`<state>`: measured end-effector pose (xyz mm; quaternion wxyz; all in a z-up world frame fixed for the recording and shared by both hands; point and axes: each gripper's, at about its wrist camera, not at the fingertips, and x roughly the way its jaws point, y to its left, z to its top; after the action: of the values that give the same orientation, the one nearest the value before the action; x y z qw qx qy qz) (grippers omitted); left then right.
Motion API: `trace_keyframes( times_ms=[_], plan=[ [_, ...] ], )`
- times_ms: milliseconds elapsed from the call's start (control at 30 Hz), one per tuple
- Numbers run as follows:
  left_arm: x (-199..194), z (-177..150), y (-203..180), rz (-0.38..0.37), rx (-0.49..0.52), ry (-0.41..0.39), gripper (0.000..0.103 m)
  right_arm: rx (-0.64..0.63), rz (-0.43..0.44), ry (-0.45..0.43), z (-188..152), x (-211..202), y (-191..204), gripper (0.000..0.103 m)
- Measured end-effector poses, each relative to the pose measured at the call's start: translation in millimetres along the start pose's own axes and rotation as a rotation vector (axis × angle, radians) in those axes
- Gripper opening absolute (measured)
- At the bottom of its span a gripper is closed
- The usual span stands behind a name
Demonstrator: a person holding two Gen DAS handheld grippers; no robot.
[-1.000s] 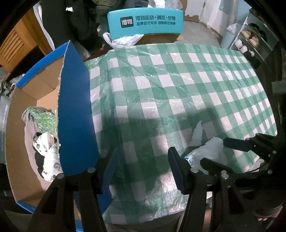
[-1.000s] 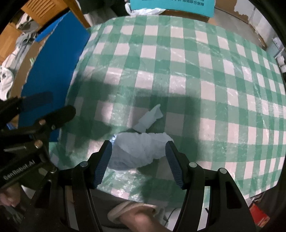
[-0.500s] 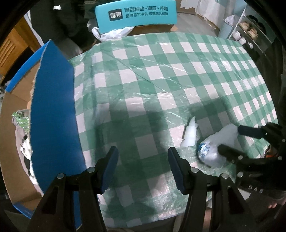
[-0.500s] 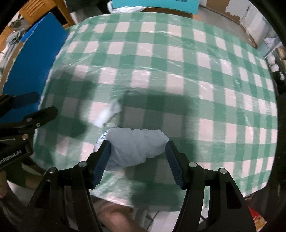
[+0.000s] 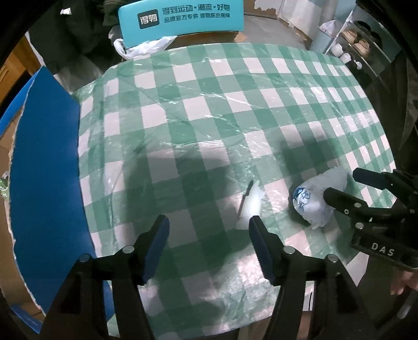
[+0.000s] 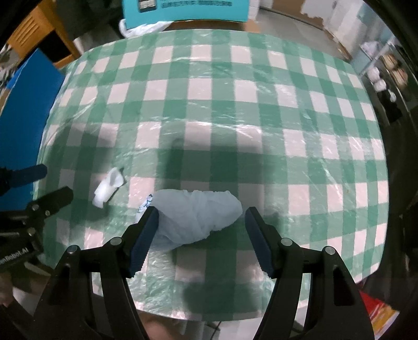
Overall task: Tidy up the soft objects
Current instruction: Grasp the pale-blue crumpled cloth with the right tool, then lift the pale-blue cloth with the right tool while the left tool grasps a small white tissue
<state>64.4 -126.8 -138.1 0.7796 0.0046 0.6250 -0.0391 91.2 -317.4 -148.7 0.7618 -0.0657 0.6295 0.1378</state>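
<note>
The table [image 5: 235, 109] is covered with a green-and-white checked cloth under a clear plastic sheet. Two soft items lie near its front edge.

Item 1: a crumpled pale plastic bag [image 6: 198, 214] with blue print at one end. It rests on the cloth between the two fingers of the right gripper [image 6: 201, 232]. The left finger [image 6: 145, 232] sits against the bag's edge; whether it presses cannot be determined. The right finger [image 6: 257, 235] stands clear of the bag with bare cloth between. The right gripper is therefore released, not clamping, and points steeply down at the table. In the left wrist view the same bag [image 5: 316, 198] appears at the right, with the right gripper [image 5: 347, 191] straddling it.

Item 2: a small white scrap of tissue [image 5: 249, 206], lying flat on the cloth to the left of the bag and apart from it. In the right wrist view it shows as a folded white piece [image 6: 108, 188].

The left gripper [image 5: 207, 243] hangs over the cloth beside the scrap. Its jaws have just been opening and now stand wide. Nothing sits between them but checked cloth; the scrap lies just ahead of the right finger [image 5: 261, 248].

A blue cardboard flap [image 5: 44, 167] stands at the table's left edge. A teal sign with white lettering [image 5: 183, 18] stands beyond the far edge.
</note>
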Motion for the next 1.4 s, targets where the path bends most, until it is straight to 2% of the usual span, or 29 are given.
trace_keyframes(
  times_ms=[200, 300, 433, 633, 967, 1133, 1200, 1300, 1400],
  plan=[
    [8, 5, -9, -0.014, 0.007, 0.0, 0.069, 0.078, 0.053, -0.021, -3, -10, -12, 0.068],
    [15, 6, -15, -0.006, 0.016, 0.01, 0.069, 0.145, 0.111, -0.026, -5, -15, -22, 0.068],
    [20, 9, -19, -0.013, 0.02, 0.013, 0.069, 0.258, 0.188, -0.01, -11, -17, -38, 0.068],
    [26, 11, -22, -0.027, 0.022, 0.018, 0.069, 0.35, 0.272, 0.03, -13, -4, -35, 0.068],
    [33, 13, -27, -0.055, 0.027, 0.009, 0.068, 0.349, 0.234, 0.05, -3, 17, -20, 0.068],
    [40, 12, -23, -0.068, 0.022, 0.031, 0.046, 0.333, 0.214, 0.052, 5, 28, -11, 0.069],
    [39, 12, -23, -0.076, 0.022, 0.02, 0.045, 0.315, 0.2, 0.052, 7, 32, -8, 0.069],
    [40, 12, -24, -0.094, 0.028, 0.025, 0.036, 0.28, 0.172, 0.053, 10, 37, -2, 0.068],
    [40, 12, -23, -0.12, 0.026, 0.02, 0.024, 0.226, 0.152, 0.053, 11, 40, 7, 0.06]
  ],
)
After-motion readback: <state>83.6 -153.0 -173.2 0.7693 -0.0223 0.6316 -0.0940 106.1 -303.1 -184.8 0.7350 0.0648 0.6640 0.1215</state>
